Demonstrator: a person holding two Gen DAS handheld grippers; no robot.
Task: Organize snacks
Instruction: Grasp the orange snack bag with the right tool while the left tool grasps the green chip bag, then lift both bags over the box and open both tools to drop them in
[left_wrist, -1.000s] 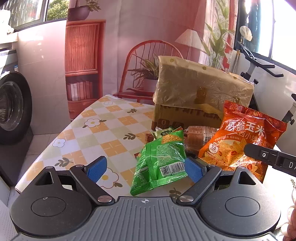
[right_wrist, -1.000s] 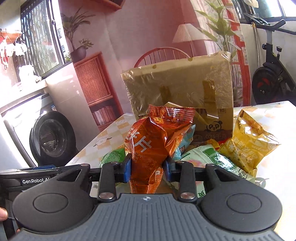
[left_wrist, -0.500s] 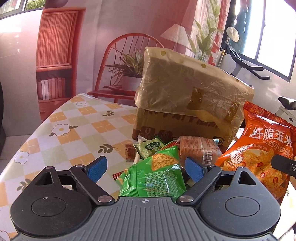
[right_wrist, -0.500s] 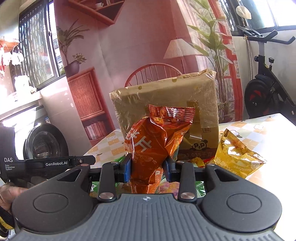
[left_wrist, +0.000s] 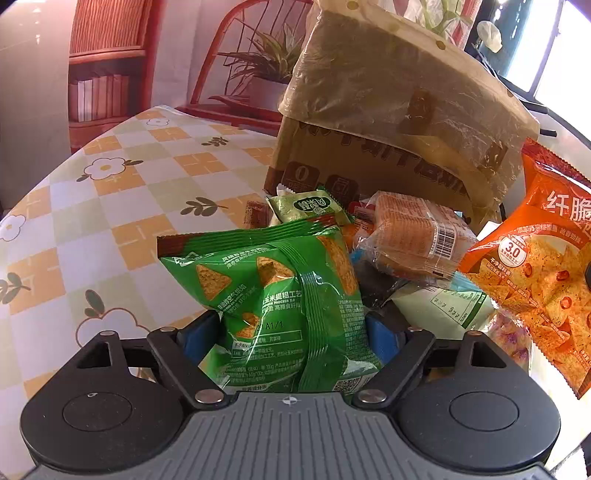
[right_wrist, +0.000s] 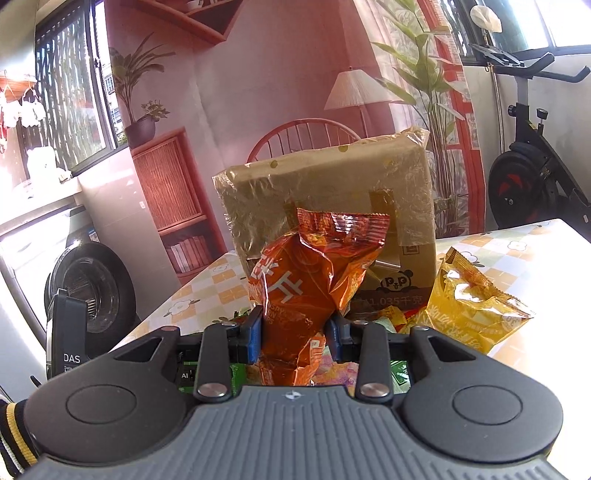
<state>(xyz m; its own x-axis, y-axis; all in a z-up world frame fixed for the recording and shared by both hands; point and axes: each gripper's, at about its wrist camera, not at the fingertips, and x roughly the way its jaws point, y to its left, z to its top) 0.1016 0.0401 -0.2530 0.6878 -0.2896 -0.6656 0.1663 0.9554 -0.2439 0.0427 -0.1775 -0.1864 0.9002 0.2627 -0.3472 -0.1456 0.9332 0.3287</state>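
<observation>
A pink-walled room fills the upper frame; below, a flower-checked tablecloth. At centre stands a cardboard box. The right gripper pinches an orange bag — the left gripper, closing, brackets a green chip bag.

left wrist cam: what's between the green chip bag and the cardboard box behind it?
In the left wrist view, a small green sachet and a clear-wrapped brown snack pack lie between the green chip bag and the cardboard box.
</observation>
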